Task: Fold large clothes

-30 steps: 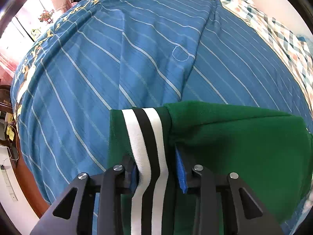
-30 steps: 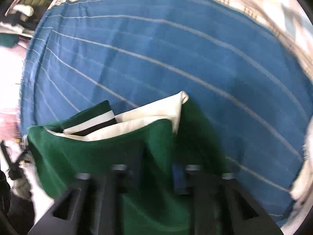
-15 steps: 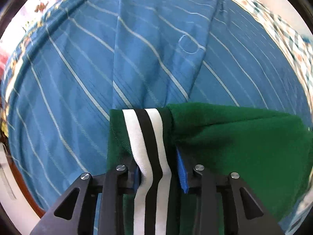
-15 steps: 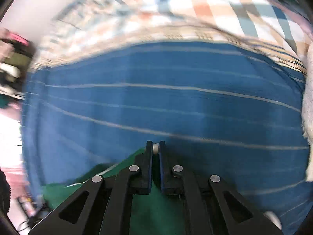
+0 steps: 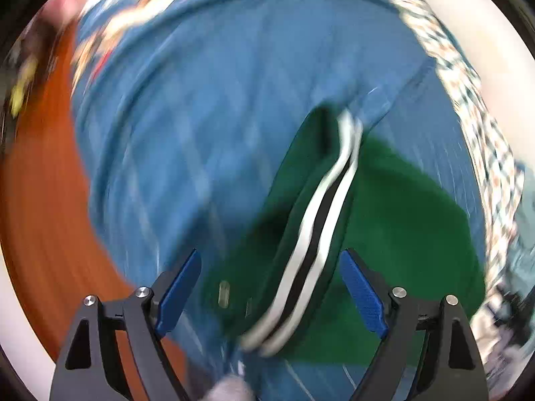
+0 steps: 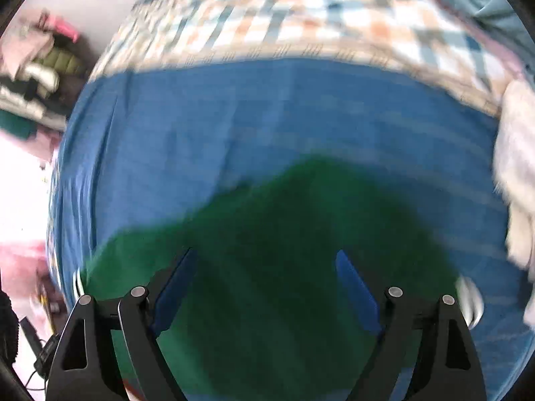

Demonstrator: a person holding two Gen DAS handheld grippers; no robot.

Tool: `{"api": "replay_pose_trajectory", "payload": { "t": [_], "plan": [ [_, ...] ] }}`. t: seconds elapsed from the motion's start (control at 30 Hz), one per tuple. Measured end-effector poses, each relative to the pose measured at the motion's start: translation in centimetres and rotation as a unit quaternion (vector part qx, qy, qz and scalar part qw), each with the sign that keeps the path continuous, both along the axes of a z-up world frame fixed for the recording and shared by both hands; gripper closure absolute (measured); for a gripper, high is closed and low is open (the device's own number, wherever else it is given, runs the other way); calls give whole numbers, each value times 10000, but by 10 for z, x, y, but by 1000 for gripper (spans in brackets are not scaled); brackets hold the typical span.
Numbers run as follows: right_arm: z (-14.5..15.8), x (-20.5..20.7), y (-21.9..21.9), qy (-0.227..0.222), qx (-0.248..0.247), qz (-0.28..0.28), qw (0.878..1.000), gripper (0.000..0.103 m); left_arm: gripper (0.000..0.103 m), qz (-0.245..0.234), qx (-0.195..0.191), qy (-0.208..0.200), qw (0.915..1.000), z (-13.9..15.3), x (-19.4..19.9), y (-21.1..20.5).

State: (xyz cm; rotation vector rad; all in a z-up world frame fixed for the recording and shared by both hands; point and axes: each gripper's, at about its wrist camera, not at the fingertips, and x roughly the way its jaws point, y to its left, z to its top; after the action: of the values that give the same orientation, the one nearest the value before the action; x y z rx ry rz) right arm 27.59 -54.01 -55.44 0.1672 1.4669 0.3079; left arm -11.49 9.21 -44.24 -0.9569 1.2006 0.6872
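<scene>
A green garment [image 5: 401,220] lies on the blue striped bedspread [image 5: 214,127]. Its band of white and black stripes [image 5: 317,230] runs along the fold, from near the lens away toward the upper right. My left gripper [image 5: 271,287] is open and empty, its blue pads on either side of the striped band and above it. In the right wrist view the same green garment [image 6: 301,234] spreads under my right gripper [image 6: 264,287], which is open and empty. Both views are blurred by motion.
A checked sheet [image 6: 301,20] covers the far part of the bed. A white fluffy item [image 6: 515,180] lies at the right. A pile of clothes [image 6: 33,77] stands at the left beyond the bed. Orange-brown floor [image 5: 43,200] shows left of the bed.
Both grippers have opened and let go of the green garment. Both have lifted back from it. The garment now lies folded on the bedspread.
</scene>
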Motion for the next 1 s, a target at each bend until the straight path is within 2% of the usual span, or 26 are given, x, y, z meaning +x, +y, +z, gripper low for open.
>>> {"api": "replay_pose_trajectory", "payload": {
  "t": [0.07, 0.1, 0.13, 0.2, 0.27, 0.33, 0.37, 0.4, 0.43, 0.5, 0.57, 0.7, 0.77, 0.87, 0.93, 0.97, 1.0],
  "plan": [
    [-18, -27, 20, 359, 182, 89, 9991, 44, 18, 457, -396, -40, 9982, -13, -26, -22],
    [-31, -35, 29, 574, 205, 133, 9980, 68, 18, 651, -591, -103, 9961, -22, -35, -34],
    [-47, -46, 40, 829, 231, 162, 9962, 81, 18, 758, -724, -158, 9944, -28, -41, -40],
    [-72, -60, 55, 1070, 198, 209, 9938, 81, 18, 1007, -963, -351, 9896, -46, -47, -56],
    [-86, -65, 67, 1023, -39, 300, 9943, 81, 19, 1248, -1061, -558, 9849, -66, -44, -65],
    [-90, -62, 70, 1057, -29, 234, 9941, 81, 20, 1420, -891, -562, 9843, -74, -38, -62],
    [-89, -61, 70, 1083, 9, 205, 9939, 81, 21, 1468, -632, -570, 9855, -72, -34, -58],
    [-89, -61, 70, 1111, 36, 193, 9936, 81, 38, 1464, -346, -549, 9871, -67, -29, -54],
    [-89, -61, 69, 1149, 97, 166, 9932, 81, 42, 1427, -219, -461, 9884, -65, -23, -50],
    [-85, -61, 68, 1182, 210, 123, 9927, 81, 65, 1393, -73, -534, 9888, -61, -15, -37],
    [-84, -65, 71, 1214, 285, 99, 9921, 81, 77, 1212, 103, -631, 9906, -53, -1, -27],
    [-73, -67, 73, 1267, 535, 66, 9905, 81, 78, 1120, 197, -1094, 9875, -40, 26, 17],
    [-66, -70, 76, 1246, 685, 5, 9898, 81, 78, 924, 201, -1402, 9856, -37, 50, 44],
    [-61, -69, 74, 1161, 744, -70, 9904, 81, 78, 586, -98, -1563, 9859, -54, 84, 70],
    [-62, -69, 70, 1131, 727, -169, 9908, 80, 66, 493, -365, -1449, 9875, -72, 85, 78],
    [-63, -68, 67, 1136, 699, -223, 9908, 80, 51, 473, -515, -1413, 9875, -82, 84, 76],
    [-65, -69, 64, 1139, 692, -269, 9907, 80, 45, 487, -611, -1504, 9855, -87, 83, 74]
  ]
}}
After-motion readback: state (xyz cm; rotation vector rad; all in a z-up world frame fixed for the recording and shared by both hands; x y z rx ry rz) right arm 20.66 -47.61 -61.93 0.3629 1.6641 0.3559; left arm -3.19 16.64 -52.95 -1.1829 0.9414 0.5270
